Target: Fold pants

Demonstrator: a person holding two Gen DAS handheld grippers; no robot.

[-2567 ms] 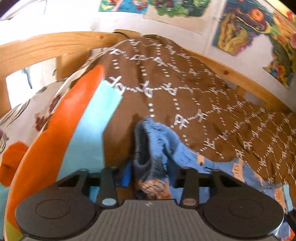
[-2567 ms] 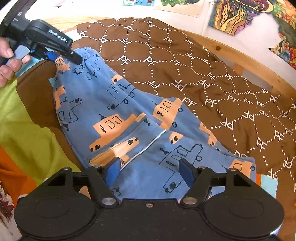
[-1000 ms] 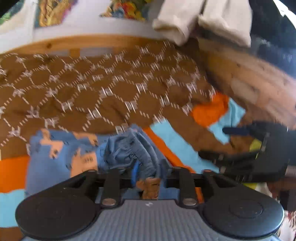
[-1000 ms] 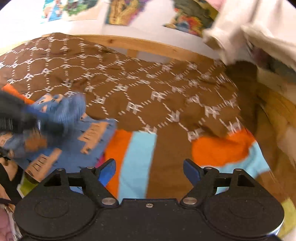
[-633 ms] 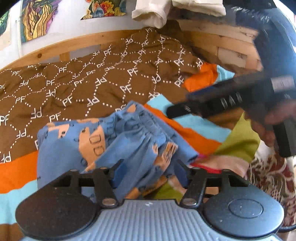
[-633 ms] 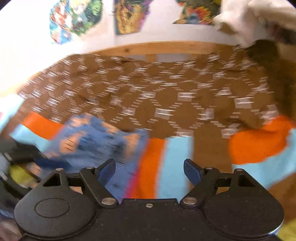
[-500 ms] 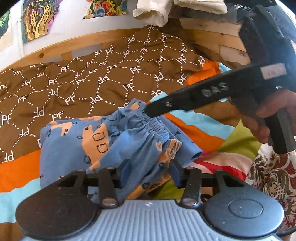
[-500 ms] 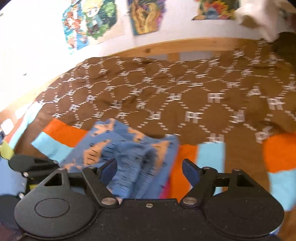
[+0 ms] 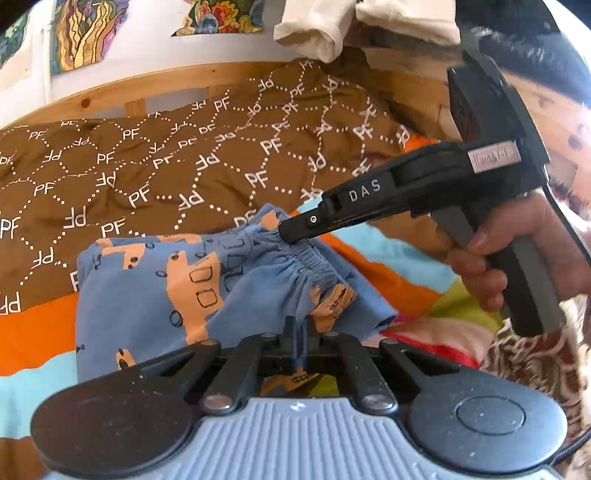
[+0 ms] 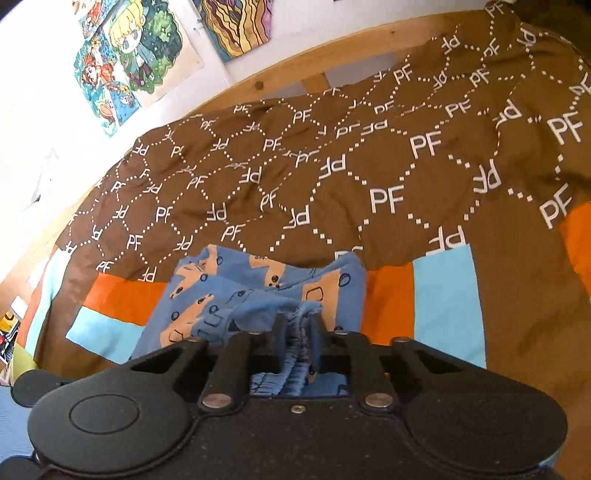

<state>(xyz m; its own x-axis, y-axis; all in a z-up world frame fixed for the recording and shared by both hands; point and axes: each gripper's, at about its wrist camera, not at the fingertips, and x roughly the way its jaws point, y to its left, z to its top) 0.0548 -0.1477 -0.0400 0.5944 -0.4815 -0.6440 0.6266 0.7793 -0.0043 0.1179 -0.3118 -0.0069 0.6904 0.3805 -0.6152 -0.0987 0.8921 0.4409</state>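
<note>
The blue pants [image 9: 155, 295] with orange car prints lie bunched and partly folded on the bed; they also show in the right wrist view [image 10: 258, 291]. My left gripper [image 9: 299, 328] is shut on the near edge of the pants at the waist. My right gripper [image 10: 297, 325] is shut on the gathered elastic waistband. In the left wrist view the right gripper [image 9: 295, 230] comes in from the right, held by a hand, its tip pinching the waistband.
The pants rest on a striped orange, light blue and brown cover [image 10: 439, 295] next to a brown "PF" quilt [image 10: 332, 166]. A wooden bed frame [image 9: 147, 92] runs behind. Posters hang on the wall [image 10: 129, 55]. Pale clothes [image 9: 332, 26] hang at the top.
Both grippers have closed on the waistband: the left, open half a second ago, now pinches the near edge; the right moved in from the side and clamped the elastic.
</note>
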